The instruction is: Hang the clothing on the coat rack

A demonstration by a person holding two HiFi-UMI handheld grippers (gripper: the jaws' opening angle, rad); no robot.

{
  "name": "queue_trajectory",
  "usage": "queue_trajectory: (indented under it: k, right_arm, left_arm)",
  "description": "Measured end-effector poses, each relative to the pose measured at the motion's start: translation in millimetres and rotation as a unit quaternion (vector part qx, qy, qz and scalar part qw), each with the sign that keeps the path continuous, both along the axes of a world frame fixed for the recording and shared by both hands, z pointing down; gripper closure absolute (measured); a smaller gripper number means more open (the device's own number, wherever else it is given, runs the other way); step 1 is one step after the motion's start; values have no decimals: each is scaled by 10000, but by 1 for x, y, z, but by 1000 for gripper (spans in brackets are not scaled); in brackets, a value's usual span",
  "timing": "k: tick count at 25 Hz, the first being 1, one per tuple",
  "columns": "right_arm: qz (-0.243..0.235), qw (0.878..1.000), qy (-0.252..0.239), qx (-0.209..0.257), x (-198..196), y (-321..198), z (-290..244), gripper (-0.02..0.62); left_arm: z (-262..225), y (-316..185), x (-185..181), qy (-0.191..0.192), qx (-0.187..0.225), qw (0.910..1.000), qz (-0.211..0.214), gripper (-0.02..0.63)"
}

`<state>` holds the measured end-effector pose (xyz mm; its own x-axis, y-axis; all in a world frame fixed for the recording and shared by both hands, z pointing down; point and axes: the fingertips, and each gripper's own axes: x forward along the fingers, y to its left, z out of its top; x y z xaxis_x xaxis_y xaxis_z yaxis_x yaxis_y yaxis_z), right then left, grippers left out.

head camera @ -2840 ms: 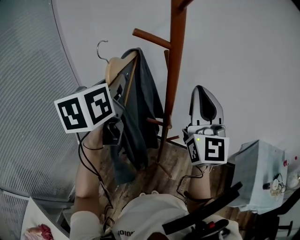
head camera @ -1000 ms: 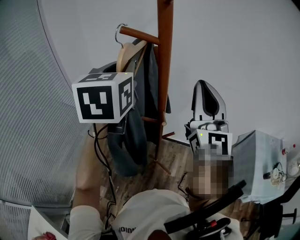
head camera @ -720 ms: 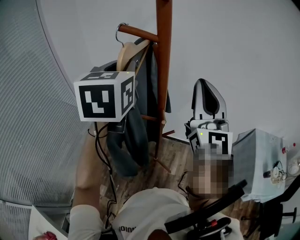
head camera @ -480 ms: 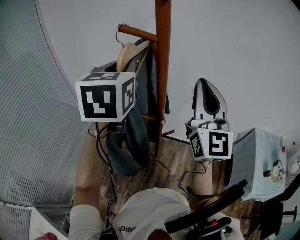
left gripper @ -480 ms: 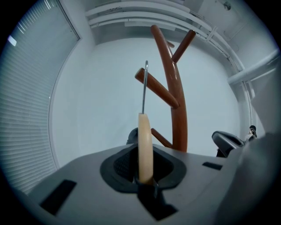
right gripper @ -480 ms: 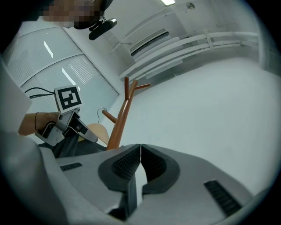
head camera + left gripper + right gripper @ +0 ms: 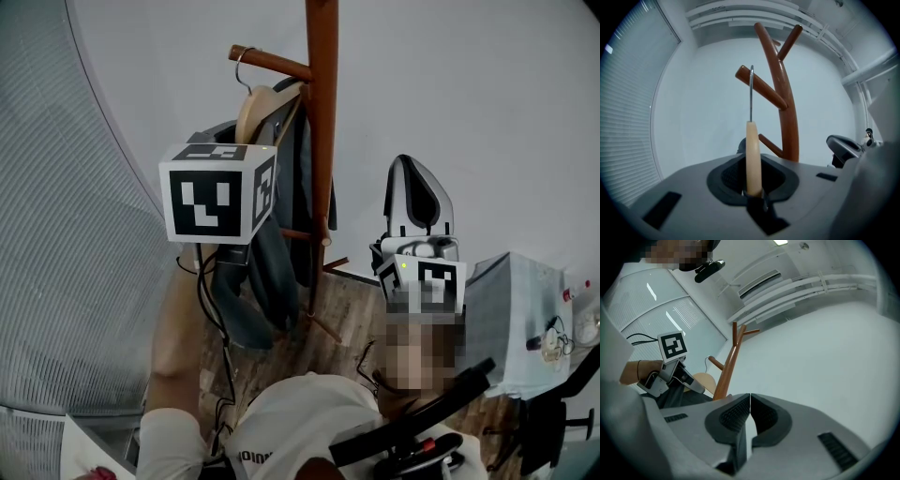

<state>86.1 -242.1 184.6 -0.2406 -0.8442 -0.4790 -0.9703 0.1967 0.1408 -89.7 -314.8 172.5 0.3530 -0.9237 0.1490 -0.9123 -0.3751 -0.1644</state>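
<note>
Our left gripper [image 7: 753,188] is clamped on the wooden hanger [image 7: 753,150], with the jaws only as far apart as the hanger is thick. The hanger's metal hook [image 7: 241,73] is looped over 1 peg [image 7: 278,65] of the coat rack [image 7: 322,159], near its tip. The dark jacket [image 7: 278,270] drapes off the hanger right beside the pole. Our right gripper [image 7: 749,411] is pinched shut on nothing, off to the right.

One coat rack [image 7: 322,141], one wooden hanger [image 7: 253,112], one dark garment [image 7: 267,281] and two tongs: left tongs [image 7: 753,187], right tongs [image 7: 749,413].
</note>
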Motion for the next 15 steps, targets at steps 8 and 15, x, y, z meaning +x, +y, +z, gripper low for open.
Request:
queue_trajectory:
  k: [8, 15]
  right_arm:
    - [78, 10000, -24, -21, 5, 0, 2, 574]
    - [102, 9999, -18, -38, 8, 1, 4, 574]
  left_arm:
    - [3, -1, 8, -193, 5, 9998, 79, 549]
    - [10, 0, 15, -268, -43, 9995, 185, 549]
